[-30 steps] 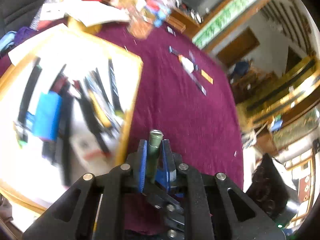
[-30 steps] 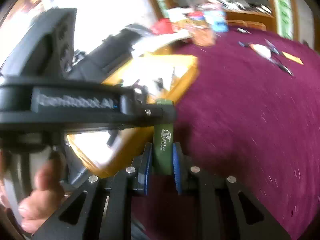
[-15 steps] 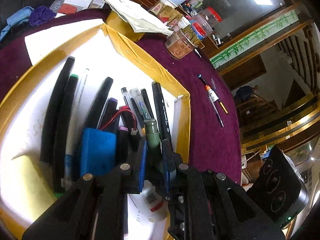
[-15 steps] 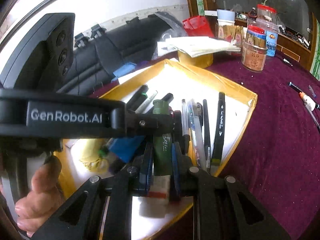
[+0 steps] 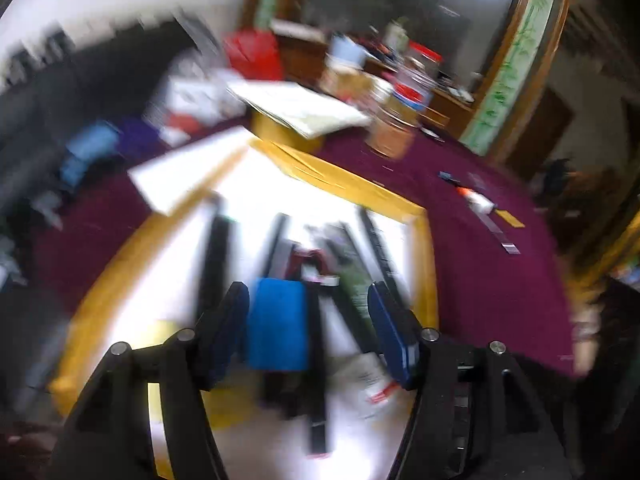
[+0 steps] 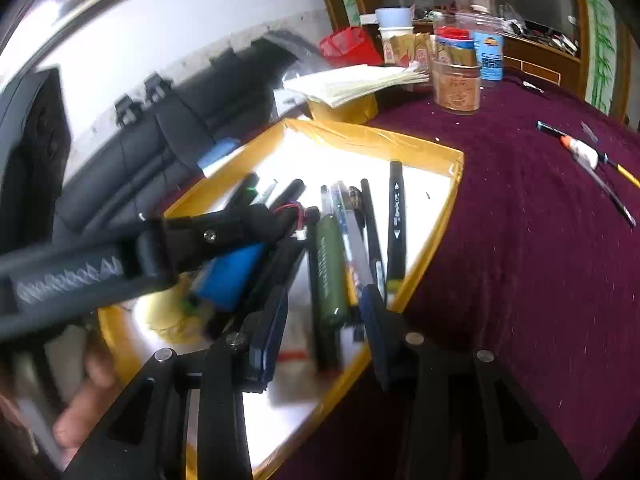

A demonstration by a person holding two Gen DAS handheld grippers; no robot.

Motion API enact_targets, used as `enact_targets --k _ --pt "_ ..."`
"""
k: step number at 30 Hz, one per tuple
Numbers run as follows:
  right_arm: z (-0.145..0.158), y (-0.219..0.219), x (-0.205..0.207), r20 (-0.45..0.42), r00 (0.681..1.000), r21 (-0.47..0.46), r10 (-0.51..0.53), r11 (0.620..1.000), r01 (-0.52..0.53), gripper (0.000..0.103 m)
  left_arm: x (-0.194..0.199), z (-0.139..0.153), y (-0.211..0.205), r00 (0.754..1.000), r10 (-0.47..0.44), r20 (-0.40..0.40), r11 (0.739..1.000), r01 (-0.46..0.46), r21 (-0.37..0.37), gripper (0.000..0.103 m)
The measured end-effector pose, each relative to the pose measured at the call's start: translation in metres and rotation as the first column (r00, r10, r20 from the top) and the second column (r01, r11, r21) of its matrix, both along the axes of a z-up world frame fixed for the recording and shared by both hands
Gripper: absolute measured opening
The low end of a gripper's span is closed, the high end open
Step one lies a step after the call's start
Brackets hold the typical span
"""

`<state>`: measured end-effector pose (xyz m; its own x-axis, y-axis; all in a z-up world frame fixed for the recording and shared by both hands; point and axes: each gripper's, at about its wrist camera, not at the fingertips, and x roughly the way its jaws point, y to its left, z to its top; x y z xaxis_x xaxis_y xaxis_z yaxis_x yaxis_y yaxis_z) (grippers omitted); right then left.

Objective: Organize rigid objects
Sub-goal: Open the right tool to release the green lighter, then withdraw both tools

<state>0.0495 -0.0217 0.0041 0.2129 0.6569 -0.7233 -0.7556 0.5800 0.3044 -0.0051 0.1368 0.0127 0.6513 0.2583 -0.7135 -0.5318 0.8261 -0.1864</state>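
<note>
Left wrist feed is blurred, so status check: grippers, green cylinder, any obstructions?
Both grippers opening, nothing gripped. Green cylinder lies in yellow tray among pens. Left gripper crosses right view.

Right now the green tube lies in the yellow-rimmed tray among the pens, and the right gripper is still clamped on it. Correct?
Not quite. The green tube does lie in the yellow-rimmed tray among the pens, but the right gripper is not clamped on it: the right wrist view shows its jaws opening, with gaps on both sides of the tube.
</note>
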Motion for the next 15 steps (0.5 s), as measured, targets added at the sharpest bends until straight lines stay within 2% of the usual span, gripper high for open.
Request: enact_targets --k 1,3,4,5,7,11,15 --pt "0.004 -0.004 -0.006 0.009 1.0 -0.009 -0.012 1.0 0.012 0.036 -0.009 0.005 -0.006 1.0 0.025 -0.011 0.997 -0.024 0.072 0.061" --pt "0.01 -0.012 -0.018 0.046 0.998 -0.027 -0.036 0.999 0.037 0.04 -0.021 0.012 -0.011 0.998 0.066 -0.015 0.984 -0.062 0.167 0.068" --pt "0.012 -0.014 -0.022 0.054 0.997 -0.037 -0.046 0.998 0.048 0.04 -0.028 0.015 -0.015 0.997 0.081 -0.015 0.975 -0.076 0.207 0.078" --pt "0.014 -0.015 -0.025 0.058 0.997 -0.038 -0.049 0.998 0.051 0.04 -0.031 0.017 -0.017 0.996 0.084 -0.013 0.97 -0.079 0.228 0.083" --pt "0.017 -0.015 -0.031 0.069 0.997 -0.041 -0.036 0.998 0.039 0.04 -0.04 0.022 -0.024 0.996 0.09 -0.01 0.955 -0.084 0.283 0.083" --pt "0.014 -0.012 -0.035 0.06 0.998 -0.064 -0.037 0.997 0.041 0.04 -0.047 0.021 -0.03 0.996 0.087 -0.017 0.941 -0.077 0.33 0.083" --pt "0.012 -0.009 -0.04 0.066 0.997 -0.072 -0.026 0.997 0.031 0.04 -0.046 0.013 -0.027 0.995 0.082 -0.05 0.952 -0.063 0.3 0.083"
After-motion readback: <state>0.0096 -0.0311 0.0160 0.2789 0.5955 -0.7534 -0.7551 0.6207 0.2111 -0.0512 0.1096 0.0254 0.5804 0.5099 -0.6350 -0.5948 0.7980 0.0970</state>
